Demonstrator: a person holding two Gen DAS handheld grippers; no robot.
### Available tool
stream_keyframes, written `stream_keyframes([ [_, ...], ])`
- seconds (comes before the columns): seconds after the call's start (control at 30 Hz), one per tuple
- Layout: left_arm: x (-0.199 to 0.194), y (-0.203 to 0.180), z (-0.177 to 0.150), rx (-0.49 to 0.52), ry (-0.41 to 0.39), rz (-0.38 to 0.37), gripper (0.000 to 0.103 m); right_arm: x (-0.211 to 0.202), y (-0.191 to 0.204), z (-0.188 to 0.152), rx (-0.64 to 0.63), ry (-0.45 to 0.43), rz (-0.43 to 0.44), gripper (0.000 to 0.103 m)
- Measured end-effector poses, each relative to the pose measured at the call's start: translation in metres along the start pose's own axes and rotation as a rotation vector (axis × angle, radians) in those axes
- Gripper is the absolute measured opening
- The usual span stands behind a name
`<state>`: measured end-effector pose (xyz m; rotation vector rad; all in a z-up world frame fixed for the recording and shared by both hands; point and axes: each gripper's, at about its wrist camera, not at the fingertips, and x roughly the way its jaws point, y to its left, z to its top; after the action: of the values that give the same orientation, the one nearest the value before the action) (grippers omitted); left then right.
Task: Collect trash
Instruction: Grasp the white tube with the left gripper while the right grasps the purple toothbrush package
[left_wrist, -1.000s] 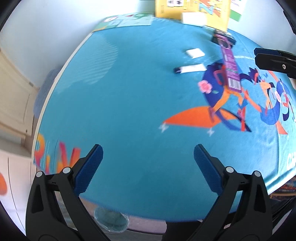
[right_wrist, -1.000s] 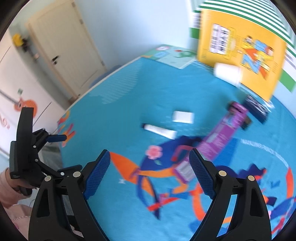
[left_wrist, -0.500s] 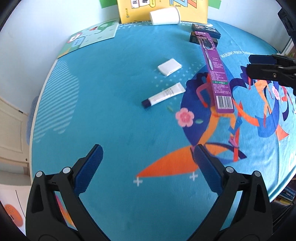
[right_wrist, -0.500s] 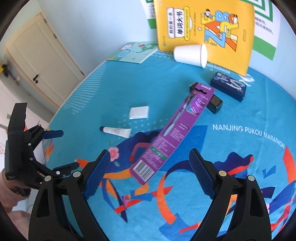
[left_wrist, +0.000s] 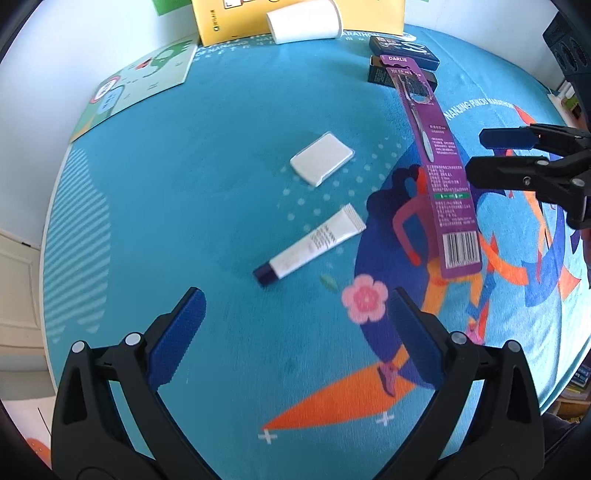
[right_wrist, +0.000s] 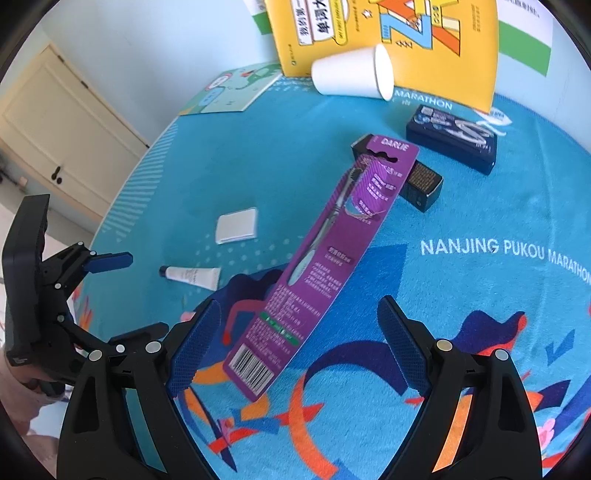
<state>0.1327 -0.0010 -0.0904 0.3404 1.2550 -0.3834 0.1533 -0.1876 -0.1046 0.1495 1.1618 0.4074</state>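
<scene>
On the blue printed cloth (left_wrist: 192, 192) that covered the table, the trash lay scattered and neither tool had taken any of it. Both the left gripper (left_wrist: 291, 332) and the right gripper (right_wrist: 299, 343) stood wide, with nothing between their blue pads.

Nearest the right gripper lay the purple toothbrush pack (right_wrist: 325, 266), a long flat card running from near to far, its barcode end close to the pads and its far end propped on a small black box (right_wrist: 413, 177). It looked light and fairly stiff, though thin enough to flex; a hold across its narrow width close to the raised middle seemed safer than pinching the flat near end off the soft cloth.

Ahead of the left gripper, just beyond its pads, lay the small white tube (left_wrist: 310, 242) with a dark cap, pointing near-left to far-right. It looked light, soft and a little slick, so a grip across the body near the cap would likely hold better than one on the crimped tail. Farther off sat a flat white packet (left_wrist: 321, 158), thin and hard to get under.

At the far edge a paper cup (right_wrist: 351, 75) lay on its side against a yellow book (right_wrist: 424, 37), easily crushed; a dark blue box (right_wrist: 452, 138) sat to its right.
</scene>
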Motion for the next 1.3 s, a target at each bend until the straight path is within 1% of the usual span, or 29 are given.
stream_keyframes([
  [0.27, 0.016, 0.002, 0.013, 0.014, 0.016, -0.047, 0.089, 0.020, -0.007, 0.005, 0.037, 0.035, 0.014, 0.086],
  [0.43, 0.024, 0.005, 0.019, 0.006, 0.021, -0.067, 0.089, 0.029, -0.007, 0.008, 0.047, 0.048, 0.020, 0.086],
  [0.53, 0.027, 0.005, 0.020, 0.009, 0.020, -0.085, 0.082, 0.031, -0.005, 0.010, 0.033, 0.044, 0.015, 0.086],
  [0.6, 0.031, 0.005, 0.021, 0.013, 0.027, -0.094, 0.075, 0.032, -0.005, 0.012, 0.034, 0.040, 0.016, 0.084],
  [0.67, 0.032, 0.003, 0.022, 0.022, 0.020, -0.094, 0.073, 0.033, -0.004, 0.014, 0.032, 0.036, 0.014, 0.074],
  [0.73, 0.034, 0.005, 0.025, 0.030, 0.015, -0.093, 0.071, 0.034, -0.004, 0.015, 0.026, 0.032, 0.007, 0.069],
  [0.77, 0.034, 0.005, 0.025, 0.033, 0.010, -0.088, 0.067, 0.035, -0.003, 0.016, 0.024, 0.030, 0.003, 0.064],
  [0.8, 0.033, 0.006, 0.026, 0.038, 0.003, -0.082, 0.060, 0.035, -0.003, 0.017, 0.021, 0.030, -0.002, 0.060],
  [0.83, 0.033, 0.006, 0.027, 0.039, 0.000, -0.076, 0.057, 0.037, -0.002, 0.019, 0.017, 0.030, -0.011, 0.053],
  [0.87, 0.032, 0.007, 0.027, 0.036, -0.005, -0.073, 0.050, 0.038, -0.001, 0.020, 0.014, 0.027, -0.019, 0.047],
  [0.9, 0.031, 0.009, 0.028, 0.027, -0.010, -0.075, 0.043, 0.038, 0.000, 0.021, 0.013, 0.027, -0.012, 0.044],
  [0.93, 0.030, 0.011, 0.028, 0.018, -0.014, -0.084, 0.040, 0.038, 0.001, 0.021, 0.015, 0.023, -0.008, 0.031],
  [0.97, 0.030, 0.012, 0.029, 0.016, -0.014, -0.087, 0.034, 0.038, 0.001, 0.022, 0.013, 0.021, -0.007, 0.026],
  [1.0, 0.030, 0.012, 0.030, 0.016, -0.017, -0.092, 0.025, 0.038, 0.002, 0.023, 0.010, 0.020, -0.008, 0.024],
  [1.07, 0.030, 0.011, 0.031, 0.022, -0.017, -0.103, 0.016, 0.038, 0.004, 0.024, 0.007, 0.017, -0.006, 0.015],
  [1.17, 0.029, 0.007, 0.030, 0.037, -0.027, -0.103, 0.014, 0.036, 0.008, 0.026, -0.007, 0.013, 0.001, 0.014],
  [1.3, 0.022, 0.007, 0.026, 0.024, -0.056, -0.116, 0.013, 0.029, 0.008, 0.026, -0.008, 0.001, 0.001, 0.014],
])
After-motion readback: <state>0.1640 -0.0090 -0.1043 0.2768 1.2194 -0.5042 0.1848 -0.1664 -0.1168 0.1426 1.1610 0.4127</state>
